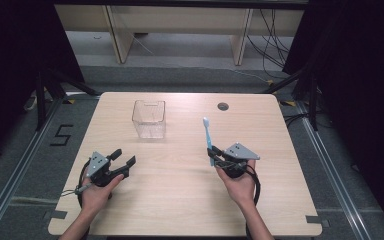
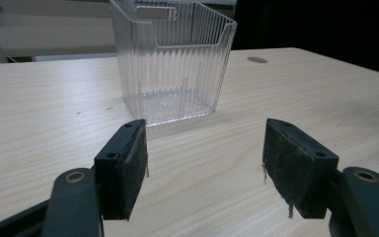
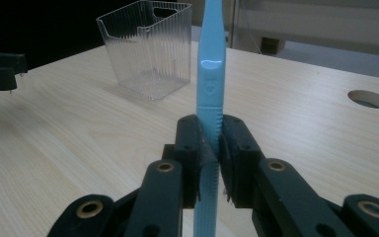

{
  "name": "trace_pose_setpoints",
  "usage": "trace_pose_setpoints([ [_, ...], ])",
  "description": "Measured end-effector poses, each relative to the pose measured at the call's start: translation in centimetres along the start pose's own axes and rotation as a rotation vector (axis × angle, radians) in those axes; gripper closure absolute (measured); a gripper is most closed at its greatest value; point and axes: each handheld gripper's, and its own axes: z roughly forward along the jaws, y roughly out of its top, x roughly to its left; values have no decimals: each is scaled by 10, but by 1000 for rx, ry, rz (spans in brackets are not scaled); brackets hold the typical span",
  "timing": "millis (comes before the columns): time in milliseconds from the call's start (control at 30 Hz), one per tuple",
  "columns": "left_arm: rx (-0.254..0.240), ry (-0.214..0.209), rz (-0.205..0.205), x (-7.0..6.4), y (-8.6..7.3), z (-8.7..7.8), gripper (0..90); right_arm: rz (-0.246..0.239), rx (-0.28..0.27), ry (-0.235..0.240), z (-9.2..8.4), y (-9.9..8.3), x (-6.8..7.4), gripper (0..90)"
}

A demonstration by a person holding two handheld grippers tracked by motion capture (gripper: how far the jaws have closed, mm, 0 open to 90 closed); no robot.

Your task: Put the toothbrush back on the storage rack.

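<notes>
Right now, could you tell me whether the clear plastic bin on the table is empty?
Empty: through the clear plastic bin only its ribbed walls and bare bottom show, and the toothbrush is outside it, clamped in the right gripper.

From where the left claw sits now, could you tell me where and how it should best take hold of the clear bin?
Probably one side wall just under the rim, coming down from above. The bin stands upright and open-topped on the table, its ribbed walls thin enough to fit between the pads. The left claw is open and faces it; the whole bin looks too wide to span.
</notes>
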Motion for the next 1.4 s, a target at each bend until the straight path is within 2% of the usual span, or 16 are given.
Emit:
trace_pose_setpoints([
  [33,2,-3,7,-2,2,-1,333,-7,-6,3,1,0,0,789],
  [67,-7,-10,10,-4,4,-1,332,26,8,-6,1,0,3,789],
  [133,-19,-30,7,-7,8,0,330,-18,-13,7,4,0,1,789],
  [233,-14,-58,1,-14,13,0,331,11,-13,13,6,-1,7,789],
  [367,-10,-94,-5,-22,21,3,336,-22,-24,-3,9,1,9,790],
  [567,-8,-136,-13,-30,29,10,347,4,-36,22,13,4,18,790],
  [600,-9,-145,-18,-32,30,11,348,-32,-41,9,13,5,17,790],
  [667,-16,-158,-20,-35,33,13,352,-9,-36,24,14,6,20,790],
  [733,-19,-167,-16,-37,34,15,357,-41,-44,23,17,7,21,790],
  [867,-17,-186,-20,-40,39,17,365,-20,-41,41,22,8,27,789],
  [1000,-19,-196,-13,-43,42,19,374,-53,-54,34,26,11,31,790],
  [1067,-25,-200,-10,-45,43,20,379,-7,-39,43,27,12,37,789],
  [1100,-31,-206,-3,-46,44,20,382,-40,-42,53,29,13,36,790],
  [1167,-36,-210,0,-48,46,21,387,-27,-47,60,31,14,38,790],
  [1333,-41,-225,6,-53,53,24,406,-64,-59,59,34,16,42,790],
  [1400,-43,-234,10,-56,55,26,413,-48,-60,75,36,16,45,790],
])
